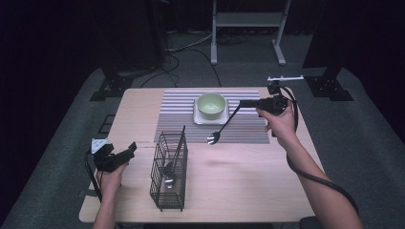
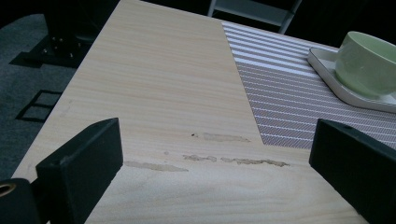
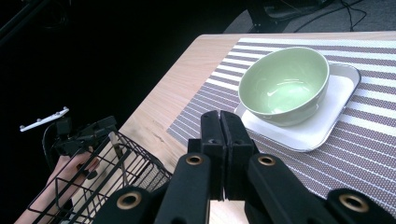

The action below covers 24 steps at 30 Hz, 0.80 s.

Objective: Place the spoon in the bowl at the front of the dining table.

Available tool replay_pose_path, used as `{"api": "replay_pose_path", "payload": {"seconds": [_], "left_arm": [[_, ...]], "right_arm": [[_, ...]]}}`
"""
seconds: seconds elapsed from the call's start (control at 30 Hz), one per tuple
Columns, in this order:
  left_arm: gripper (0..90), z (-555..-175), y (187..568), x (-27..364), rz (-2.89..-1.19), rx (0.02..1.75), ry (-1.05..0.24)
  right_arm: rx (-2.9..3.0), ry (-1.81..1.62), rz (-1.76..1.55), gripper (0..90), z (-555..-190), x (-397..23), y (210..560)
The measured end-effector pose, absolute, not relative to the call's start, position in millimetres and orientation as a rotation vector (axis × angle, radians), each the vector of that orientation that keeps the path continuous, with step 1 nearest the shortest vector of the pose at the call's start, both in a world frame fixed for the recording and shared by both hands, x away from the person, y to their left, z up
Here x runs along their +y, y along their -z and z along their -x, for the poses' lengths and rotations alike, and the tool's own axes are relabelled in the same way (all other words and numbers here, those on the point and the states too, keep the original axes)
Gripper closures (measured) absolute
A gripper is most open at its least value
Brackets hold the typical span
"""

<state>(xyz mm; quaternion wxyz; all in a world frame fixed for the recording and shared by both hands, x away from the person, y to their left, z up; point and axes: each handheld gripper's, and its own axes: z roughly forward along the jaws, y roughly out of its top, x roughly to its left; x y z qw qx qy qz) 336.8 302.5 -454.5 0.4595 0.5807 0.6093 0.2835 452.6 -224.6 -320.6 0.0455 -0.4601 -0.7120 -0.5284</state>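
**Fork carried clear of the caddy, toward the place setting**

The right gripper (image 1: 244,103) holds a dark-handled metal fork (image 1: 222,125) by the end of its handle, fingers (image 3: 219,140) pressed together on it, so that the tines hang down and forward above the striped grey-and-white placemat (image 1: 181,114). The fork hovers over the mat's near edge, just beside the pale green ceramic bowl (image 1: 211,105) on its white square plate (image 1: 200,119); gripping the handle's tip leaves the whole fork free to be laid flat, probably alongside the plate. The black wire cutlery caddy (image 1: 168,172) stands toward the near-left part of the light wooden surface (image 1: 248,181), with at least one dark utensil standing in it, apparently awaiting the same trip. The left gripper (image 1: 125,153) rests low beside the caddy, near the surface's left edge, its fingers (image 2: 84,163) spread wide with nothing between them, likely placed to steady the caddy.
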Motion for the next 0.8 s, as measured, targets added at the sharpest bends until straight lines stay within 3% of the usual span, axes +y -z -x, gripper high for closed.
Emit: {"api": "replay_pose_path", "payload": {"seconds": [0.8], "left_arm": [[1.6, -337.6, 455.5, 302.7, -1.433, 1.499, -0.696]], "right_arm": [[-2.136, 1.622, 1.502, 89.0, -483.9, -221.7, 322.1]]}}
